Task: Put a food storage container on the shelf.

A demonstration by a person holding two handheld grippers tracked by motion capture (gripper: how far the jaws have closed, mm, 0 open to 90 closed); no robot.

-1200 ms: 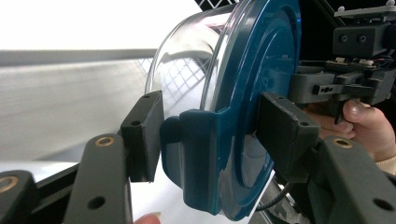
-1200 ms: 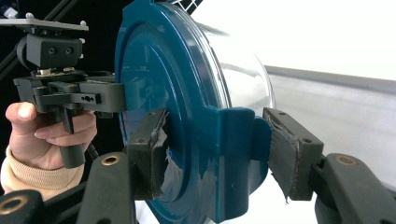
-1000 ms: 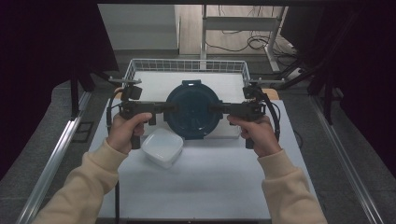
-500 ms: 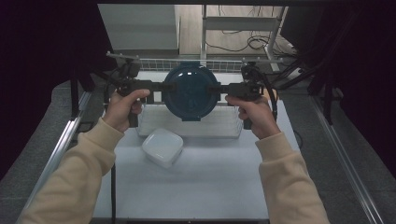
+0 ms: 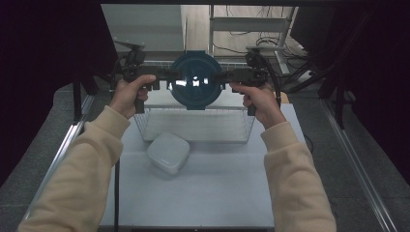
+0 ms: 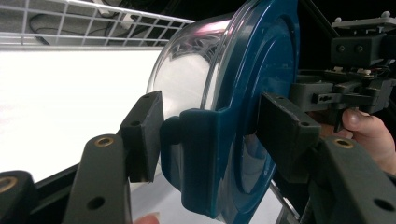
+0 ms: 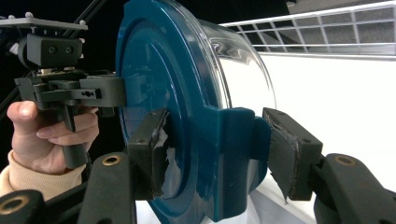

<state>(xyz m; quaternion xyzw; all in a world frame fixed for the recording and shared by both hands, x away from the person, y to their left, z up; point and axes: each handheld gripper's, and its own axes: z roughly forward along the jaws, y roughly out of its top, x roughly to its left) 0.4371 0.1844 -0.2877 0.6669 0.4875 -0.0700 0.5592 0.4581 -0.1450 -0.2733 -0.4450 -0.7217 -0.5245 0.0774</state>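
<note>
A round clear container with a dark blue lid (image 5: 196, 79) hangs in the air above the wire basket (image 5: 193, 110), its lid turned toward the high camera. My left gripper (image 5: 169, 77) is shut on the lid's clip at the left side. My right gripper (image 5: 223, 77) is shut on the opposite clip. In the left gripper view the left gripper (image 6: 210, 135) clamps the blue clip of the container (image 6: 233, 84) between its pads. In the right gripper view the right gripper (image 7: 219, 149) pinches the other clip of the container (image 7: 173, 84).
A white square lidded box (image 5: 168, 152) lies on the white table (image 5: 208, 193) in front of the basket, left of centre. Metal rails run along both table sides. Dark curtains stand left and right.
Both grippers have lifted the container up out of the basket and farther from the person. The white box has not moved.
</note>
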